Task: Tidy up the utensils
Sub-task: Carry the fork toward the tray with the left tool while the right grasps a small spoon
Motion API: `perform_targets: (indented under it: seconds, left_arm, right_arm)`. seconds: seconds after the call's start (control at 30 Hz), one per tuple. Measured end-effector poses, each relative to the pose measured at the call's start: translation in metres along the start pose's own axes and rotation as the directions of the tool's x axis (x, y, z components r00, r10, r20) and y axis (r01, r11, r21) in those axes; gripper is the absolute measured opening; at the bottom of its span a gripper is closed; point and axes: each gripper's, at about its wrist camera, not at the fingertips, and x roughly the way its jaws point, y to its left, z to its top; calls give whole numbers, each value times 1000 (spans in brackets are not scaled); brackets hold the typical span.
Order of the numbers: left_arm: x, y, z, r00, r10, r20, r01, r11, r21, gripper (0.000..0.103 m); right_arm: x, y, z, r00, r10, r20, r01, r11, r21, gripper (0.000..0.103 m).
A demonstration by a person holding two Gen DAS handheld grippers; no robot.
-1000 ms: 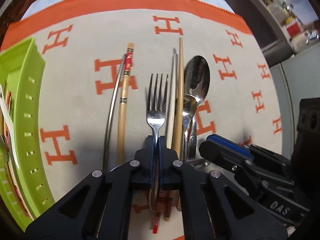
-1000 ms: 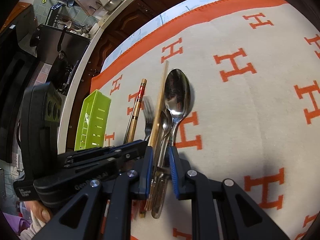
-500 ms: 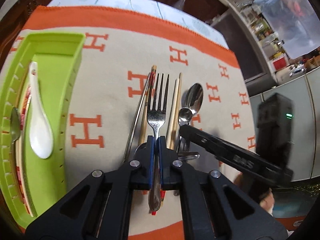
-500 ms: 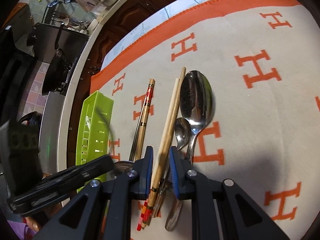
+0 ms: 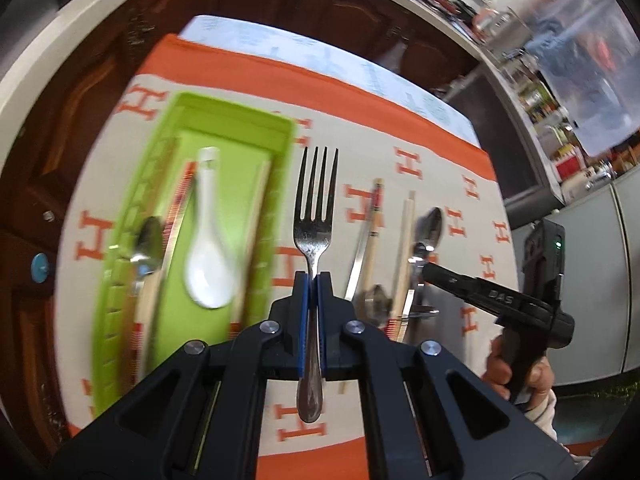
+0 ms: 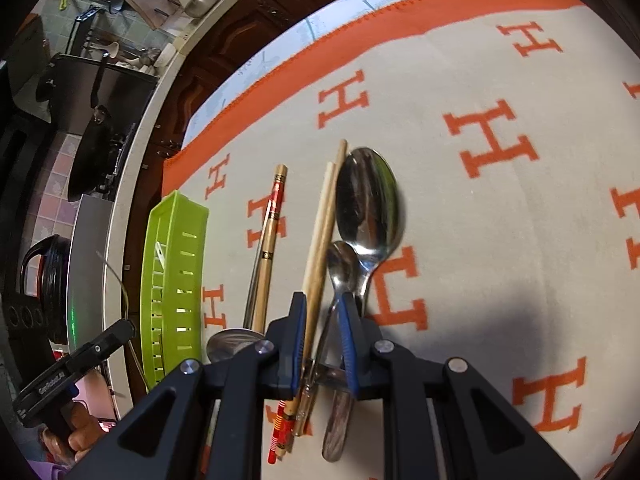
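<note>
Leftmost, beyond the left gripper (image 5: 312, 280), the green tray (image 5: 236, 120) holds a white spoon (image 5: 208, 256), a metal spoon and chopsticks. That gripper is clenched on the handle of a fork (image 5: 315, 216), tines pointing ahead, raised above the patterned cloth (image 5: 436, 148). Further right, the right gripper (image 6: 323, 308) stands partly open around wooden chopsticks (image 6: 320, 236) and a small spoon (image 6: 340, 264) lying on the cloth, with a large spoon (image 6: 366, 204) just ahead.
</note>
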Motion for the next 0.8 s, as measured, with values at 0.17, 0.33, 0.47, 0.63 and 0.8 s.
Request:
perform_targets:
  seconds: [0.17,0.33,0.47,0.63,0.8]
  left_arm:
    - [2,27,-4,999,45,-1,-45,998,-32,2]
    - [8,41,-8,998,64,-6,-64,997,-43,2]
    - [10,50,-12,998,56,-14,-57,997,-52,2]
    - [16,57,-15,997,63,-36,-64,997,-37,2]
    - [16,61,-17,996,73,-47,-74,997,-21,2]
  right_arm:
    - [7,6,-2,999,-34,-16,34,999,-5,17]
    - [15,24,-5,983,-185,-12,183,981,-67,8]
    - [20,40,-7,959,-285,6,283,949,-142,7]
    - [24,53,-10,930,-366,40,367,910,-191,7]
    - [17,47,-12,945,-325,28,326,933,-150,3]
